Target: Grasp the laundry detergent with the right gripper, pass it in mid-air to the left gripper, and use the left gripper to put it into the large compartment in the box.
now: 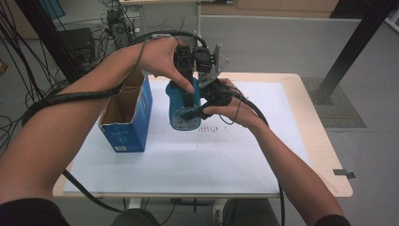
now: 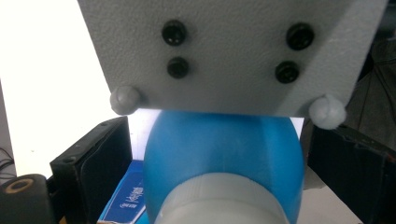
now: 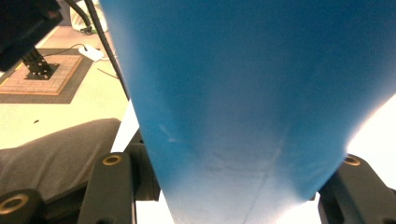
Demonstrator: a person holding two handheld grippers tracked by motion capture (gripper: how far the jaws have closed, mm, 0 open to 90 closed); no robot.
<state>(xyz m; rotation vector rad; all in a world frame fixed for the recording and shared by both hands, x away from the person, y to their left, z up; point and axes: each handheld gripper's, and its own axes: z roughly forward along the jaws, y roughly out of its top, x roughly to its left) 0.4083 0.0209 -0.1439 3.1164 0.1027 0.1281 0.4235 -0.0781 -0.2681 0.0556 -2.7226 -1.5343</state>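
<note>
A blue bottle [image 1: 182, 115] hangs above the white sheet near the table's middle, held between both grippers. My left gripper [image 1: 186, 100] comes down on it from above. In the left gripper view its black jaws flank the blue bottle [image 2: 224, 149] and the pale cap [image 2: 219, 200], which sits nearest the camera. My right gripper [image 1: 194, 113] reaches in from the right, its grey plate [image 1: 215, 65] standing above the bottle. In the right gripper view the blue bottle [image 3: 243, 93] is pressed between that gripper's two jaws.
An open blue cardboard box [image 1: 126, 117] stands left of the bottle on the white sheet [image 1: 197, 160], which covers the wooden table [image 1: 329, 160]. Cables trail from both grippers. A black frame post [image 1: 350, 47] rises at the back right.
</note>
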